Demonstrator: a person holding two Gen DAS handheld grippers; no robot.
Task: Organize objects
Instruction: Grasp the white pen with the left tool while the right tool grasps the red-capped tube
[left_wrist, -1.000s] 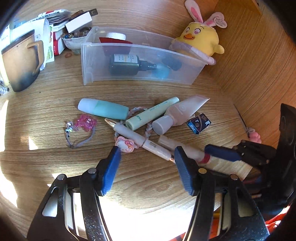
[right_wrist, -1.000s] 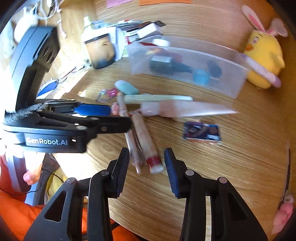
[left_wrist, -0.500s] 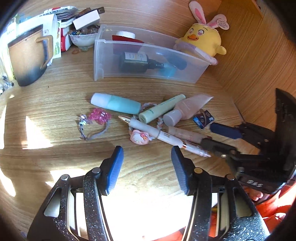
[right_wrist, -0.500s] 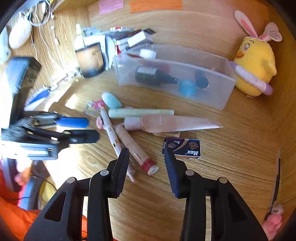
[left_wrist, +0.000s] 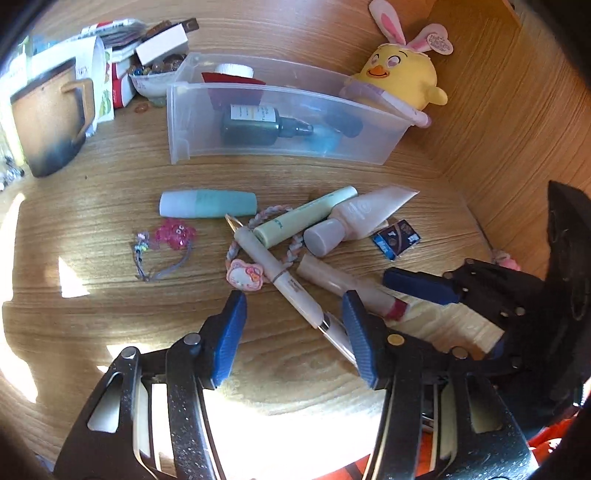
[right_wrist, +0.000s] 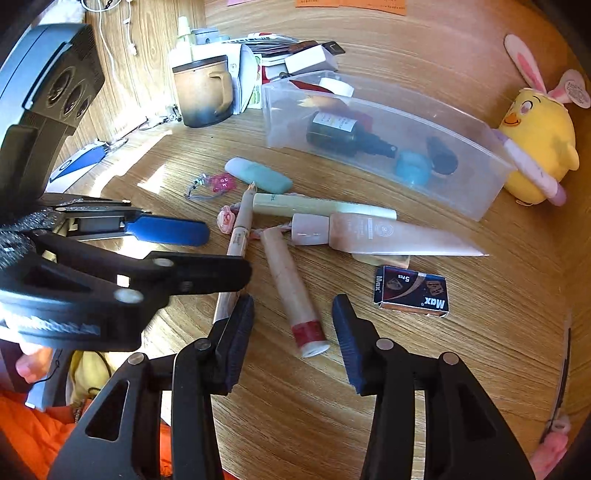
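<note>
Both tools hold nothing: right tool (right_wrist: 293, 325) has just been widening to straddle the red-banded tube (right_wrist: 291, 291); left tool (left_wrist: 293, 325) has narrowed over the pen (left_wrist: 280, 280) on the counter (left_wrist: 110, 314).

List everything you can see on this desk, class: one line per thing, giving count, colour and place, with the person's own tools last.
storage bin: 1, clear, back of desk
dark bottle: 1, dark green, lying in bin
plush chick: 1, yellow with pink ears, at bin's right end
mug: 1, tan and dark, back left
teal tube: 1, mint, left of the pile
green tube: 1, pale green, mid pile
pink tube: 1, pale pink, right of pile
pen: 1, cream, across a braided band
red-banded stick: 1, beige, nearest right gripper
small box: 1, dark blue, right
pink charm: 1, left
left gripper: blue fingers, apart
right gripper: blue fingers, apart
</note>
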